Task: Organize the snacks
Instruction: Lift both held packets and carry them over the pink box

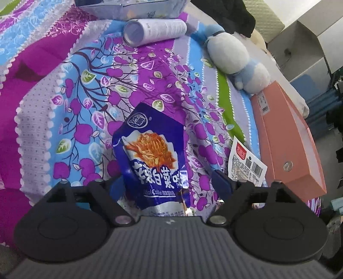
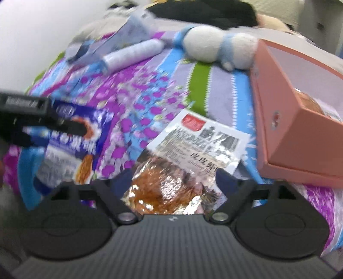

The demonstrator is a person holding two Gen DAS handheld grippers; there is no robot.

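Observation:
A blue snack packet (image 1: 153, 156) with a picture of orange shredded food lies on the patterned sheet between the wide-open jaws of my left gripper (image 1: 169, 184). A white and clear shrimp snack packet (image 2: 186, 154) lies between the open jaws of my right gripper (image 2: 171, 182); it also shows in the left wrist view (image 1: 246, 163). The blue packet (image 2: 70, 146) shows at the left of the right wrist view, with the left gripper (image 2: 70, 126) over it. A salmon-pink open box (image 2: 300, 120) sits at the right with a snack inside; it also shows in the left wrist view (image 1: 285, 137).
A white cylinder can (image 1: 154, 30) lies on its side at the back, next to a silvery bag (image 1: 133, 8). A white and blue plush toy (image 1: 233, 55) lies behind the box. Shelves (image 1: 310, 49) stand beyond the bed's right edge.

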